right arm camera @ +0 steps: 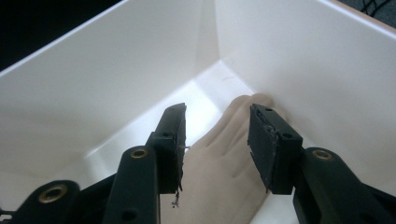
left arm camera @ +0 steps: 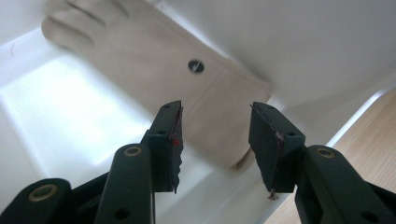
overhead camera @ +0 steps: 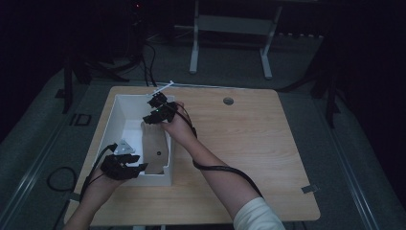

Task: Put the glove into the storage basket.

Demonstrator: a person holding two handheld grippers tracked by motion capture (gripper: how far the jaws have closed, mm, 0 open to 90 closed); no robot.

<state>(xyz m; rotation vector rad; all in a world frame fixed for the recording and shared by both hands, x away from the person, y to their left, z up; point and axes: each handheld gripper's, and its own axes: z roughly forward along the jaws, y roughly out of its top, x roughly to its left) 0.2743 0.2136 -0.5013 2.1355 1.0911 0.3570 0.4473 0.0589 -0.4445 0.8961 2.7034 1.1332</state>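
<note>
Black jaws of the left gripper (left arm camera: 215, 144) stand apart at the bottom of the left gripper view, released, nothing between them. Past them lies a beige glove (left arm camera: 159, 79), cuff end toward the jaws, fingers pointing away; a small dark round stud shows near the cuff. Glove lies against the inner wall of a white box (left arm camera: 322, 42).

Right gripper view: jaws of the right gripper (right arm camera: 217, 144) also spread, released. Glove's finger end (right arm camera: 224, 172) sits just beyond and below them, at the box's floor where it meets the wall. Contact between jaws and glove cannot be told.

High view: white box (overhead camera: 119, 108) on the left part of a light wooden table (overhead camera: 249, 143). Glove (overhead camera: 154, 146) inside, along the box's right wall. Left gripper (overhead camera: 142, 167) over the box's near edge, by the cuff, grey three-cornered plate on top. Right gripper (overhead camera: 146, 120) over the box's middle to far part, at the glove's finger end, green light on its body. Cables trail from both. White sleeve (overhead camera: 258, 215) on the right forearm. Small round hole (overhead camera: 228, 101) in the tabletop, far side. Room dark around the table.
</note>
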